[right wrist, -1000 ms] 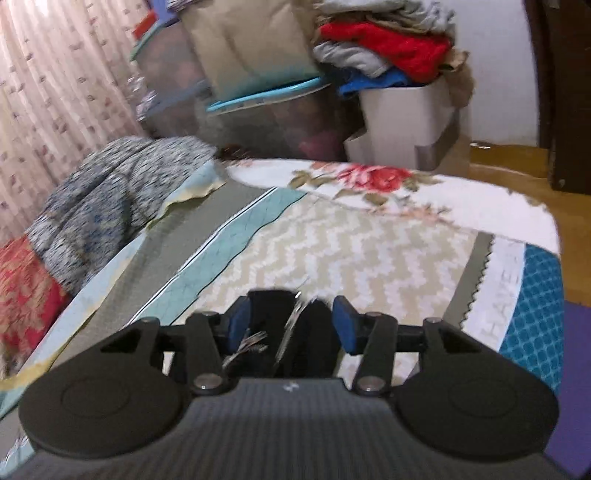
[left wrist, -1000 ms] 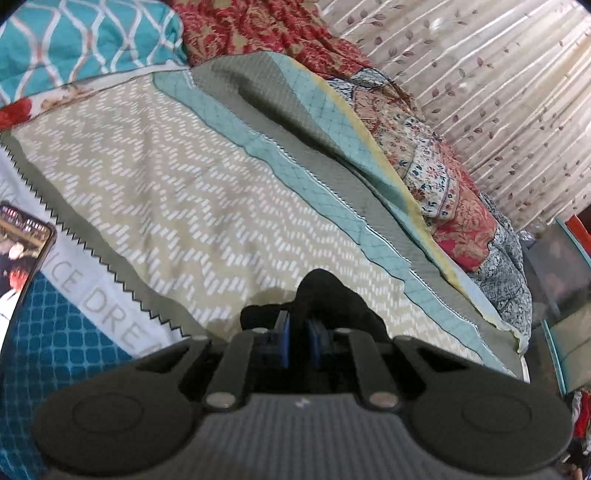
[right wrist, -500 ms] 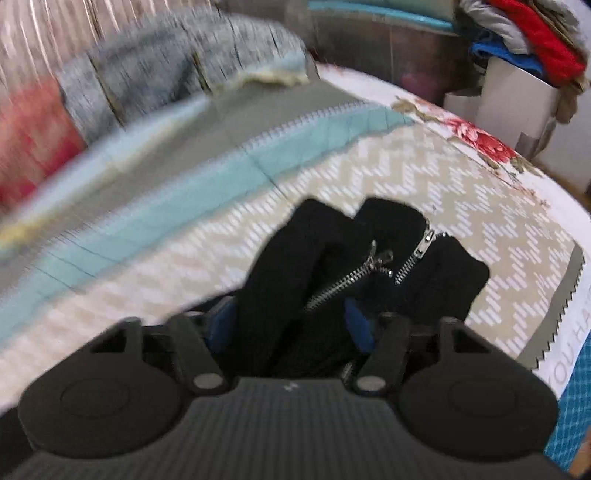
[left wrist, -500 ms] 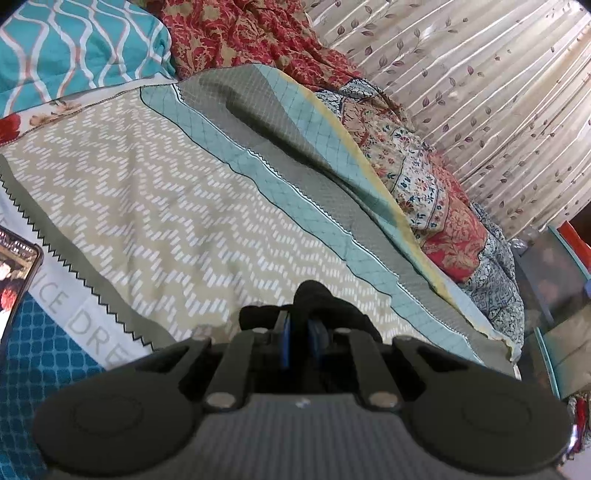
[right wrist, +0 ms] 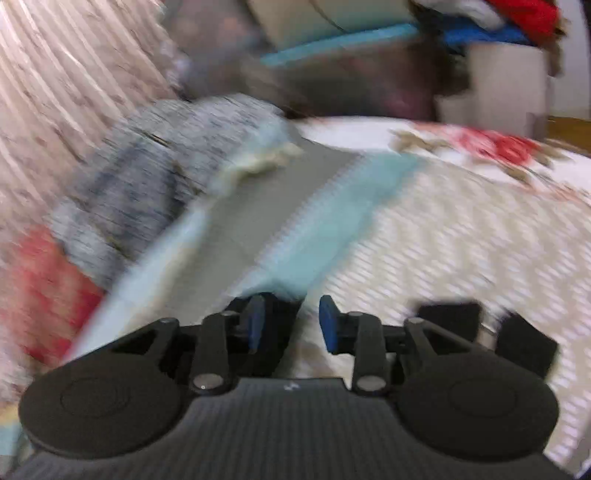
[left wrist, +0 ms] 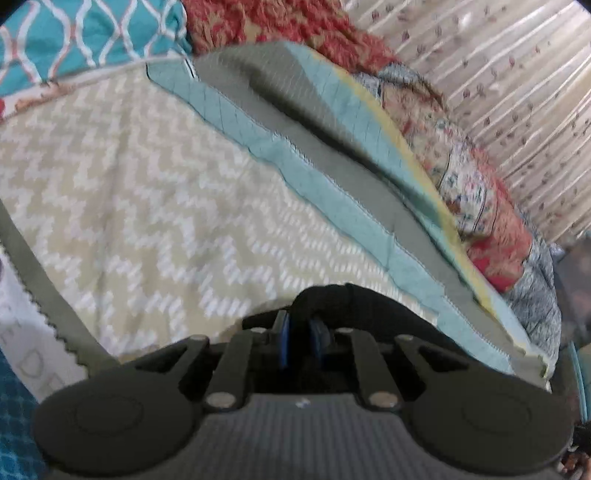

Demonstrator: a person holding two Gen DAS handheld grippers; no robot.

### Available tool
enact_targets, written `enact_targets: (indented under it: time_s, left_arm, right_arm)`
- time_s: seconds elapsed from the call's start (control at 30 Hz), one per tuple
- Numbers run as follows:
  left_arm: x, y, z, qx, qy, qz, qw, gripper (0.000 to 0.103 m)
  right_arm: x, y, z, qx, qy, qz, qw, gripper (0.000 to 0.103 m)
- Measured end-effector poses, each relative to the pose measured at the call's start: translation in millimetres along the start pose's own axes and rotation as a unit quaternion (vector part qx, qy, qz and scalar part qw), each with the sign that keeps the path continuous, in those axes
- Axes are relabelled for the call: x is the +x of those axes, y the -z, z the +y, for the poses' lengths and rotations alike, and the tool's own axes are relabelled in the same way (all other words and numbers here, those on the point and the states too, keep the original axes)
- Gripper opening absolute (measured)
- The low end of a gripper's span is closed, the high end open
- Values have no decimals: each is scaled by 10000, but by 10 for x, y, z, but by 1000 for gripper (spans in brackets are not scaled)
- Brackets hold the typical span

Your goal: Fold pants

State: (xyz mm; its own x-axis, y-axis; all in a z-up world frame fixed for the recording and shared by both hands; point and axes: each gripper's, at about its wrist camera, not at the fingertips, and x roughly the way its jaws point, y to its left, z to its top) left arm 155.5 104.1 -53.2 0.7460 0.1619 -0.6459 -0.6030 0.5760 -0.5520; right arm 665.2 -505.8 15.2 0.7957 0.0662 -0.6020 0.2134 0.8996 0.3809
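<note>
The black pants (left wrist: 354, 306) bulge up between and past my left gripper (left wrist: 301, 338), whose blue pads are shut on the fabric just above the patterned bedspread (left wrist: 147, 206). My right gripper (right wrist: 291, 326) is open with a clear gap between its blue pads; bedspread shows through the gap. Black pieces of the pants (right wrist: 487, 332) lie low at the right of the right wrist view, beside that gripper. The right wrist view is blurred by motion.
A heaped floral quilt (left wrist: 480, 206) runs along the far side of the bed by the curtain (left wrist: 498, 81). A teal pillow (left wrist: 81, 33) lies at the head. Storage bins with piled clothes (right wrist: 480, 55) stand past the foot of the bed.
My right gripper has let go of the black pants and opened, swinging left; the pants now lie to its right. My left gripper has kept its hold and shifted slightly.
</note>
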Motion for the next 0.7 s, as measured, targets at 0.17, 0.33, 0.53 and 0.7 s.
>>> enact_targets:
  time_s: [0.17,0.33,0.53,0.7]
  left_arm:
    - [-28,5,-19,172,-151,-80,9997,35]
    - [-2,-114,-177,570,-180,-336,9976,53]
    - [337,-81,-439,1575,-428,-200,9864,68]
    - [480,-35,-342,1292,-241,99,9913,15]
  right_arm:
    - [92,66,-239,241,171,37,9996,36]
    - [32,108,16,46,-160,14,9999,51]
    - [369,337,295,-463,710,724,9938,78]
    - [578,308,101,693,264,551,9957,51]
